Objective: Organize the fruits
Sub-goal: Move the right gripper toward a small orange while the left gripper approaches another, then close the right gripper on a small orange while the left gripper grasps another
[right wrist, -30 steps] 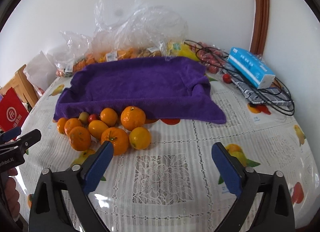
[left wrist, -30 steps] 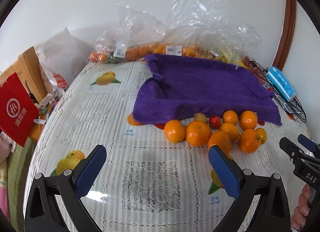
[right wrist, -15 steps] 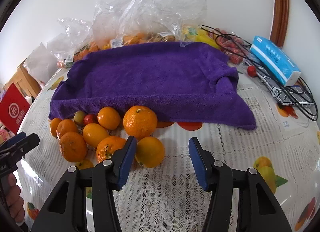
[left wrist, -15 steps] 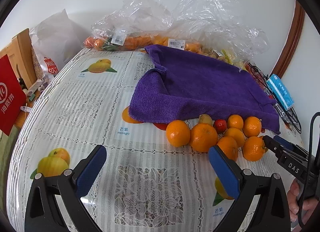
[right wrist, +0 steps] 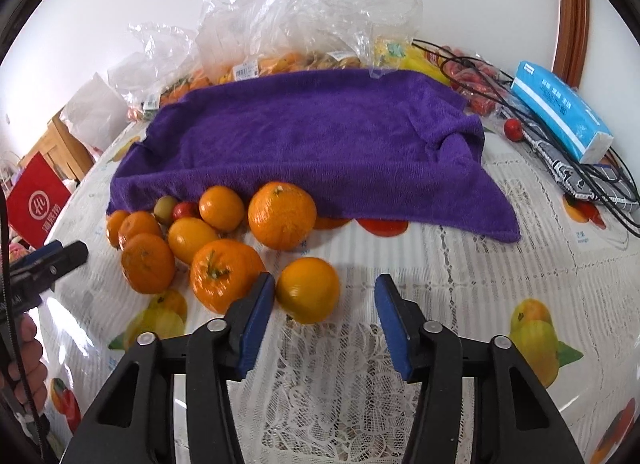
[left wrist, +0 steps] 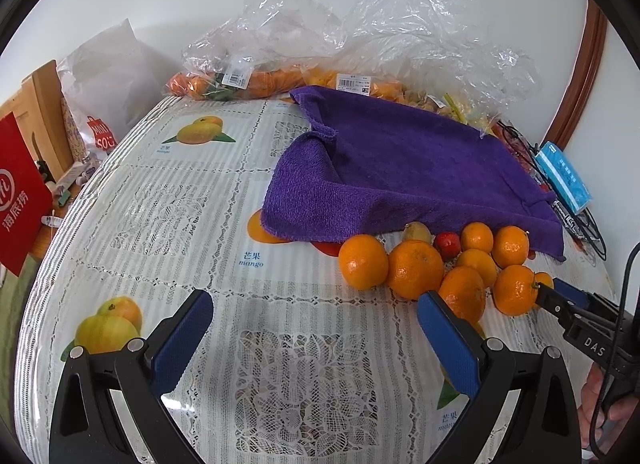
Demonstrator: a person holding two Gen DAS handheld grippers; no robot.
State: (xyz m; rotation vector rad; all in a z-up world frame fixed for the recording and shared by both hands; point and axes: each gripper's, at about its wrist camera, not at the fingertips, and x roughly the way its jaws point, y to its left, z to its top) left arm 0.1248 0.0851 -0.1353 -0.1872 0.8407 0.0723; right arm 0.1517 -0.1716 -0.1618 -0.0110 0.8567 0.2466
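Right gripper [right wrist: 325,293]: its jaws are closing, having narrowed from a wide spread to a gap a little wider than the nearest orange [right wrist: 307,289].

Nearest orange: it is now lying between the blue pads, just beside the left pad and clear of the right one; a second ago it was well ahead of the fingertips.

Right gripper's approach: it is coming down and in toward the fruit pile [right wrist: 208,240], which is filling more of the right wrist view.

Left gripper [left wrist: 316,322]: it is sitting closer to the tablecloth [left wrist: 168,200] than a second ago, with the right gripper's tip now reaching the pile's edge in its view.
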